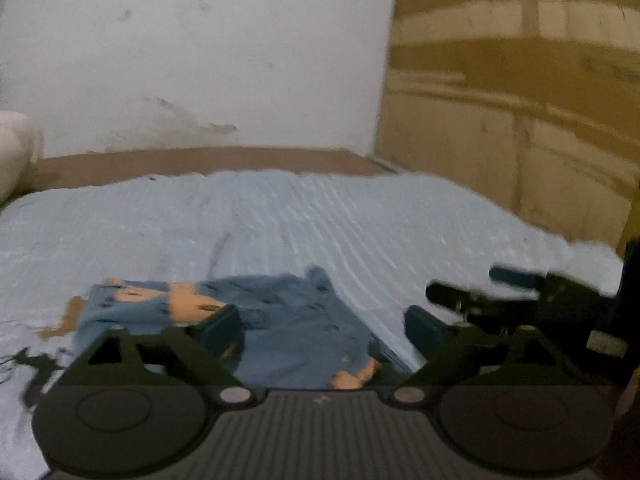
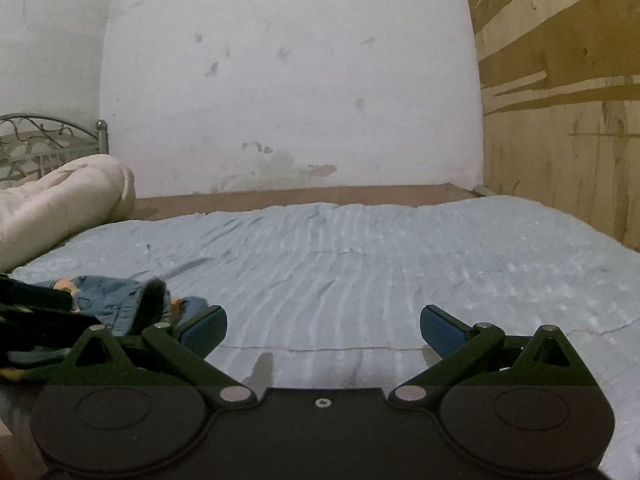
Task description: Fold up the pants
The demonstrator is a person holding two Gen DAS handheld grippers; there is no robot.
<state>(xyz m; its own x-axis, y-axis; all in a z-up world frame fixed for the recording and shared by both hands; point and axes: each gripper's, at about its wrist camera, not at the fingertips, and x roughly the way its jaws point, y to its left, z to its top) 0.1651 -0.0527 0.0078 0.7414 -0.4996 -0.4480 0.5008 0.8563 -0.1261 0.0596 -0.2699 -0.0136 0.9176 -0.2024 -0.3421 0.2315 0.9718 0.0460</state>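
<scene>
The pants [image 1: 288, 320] are blue denim with orange patches. They lie crumpled on the light blue bedspread [image 1: 280, 216], low in the left wrist view. My left gripper [image 1: 322, 328] hovers over them, open, and its pads touch no cloth. My right gripper [image 2: 322, 330] is open above bare bedspread [image 2: 360, 264] with nothing between its fingers. In the right wrist view the pants [image 2: 100, 292] show at the far left, partly hidden behind the left gripper's dark body [image 2: 36, 320]. The right gripper's fingers [image 1: 512, 276] appear blurred at the right of the left wrist view.
A rolled cream blanket [image 2: 60, 204] lies at the bed's left end, before a metal headboard [image 2: 44, 140]. A brown strip of bed frame [image 2: 300, 196] runs along the stained white wall [image 2: 288, 80]. Wooden panelling [image 2: 560, 120] closes off the right side.
</scene>
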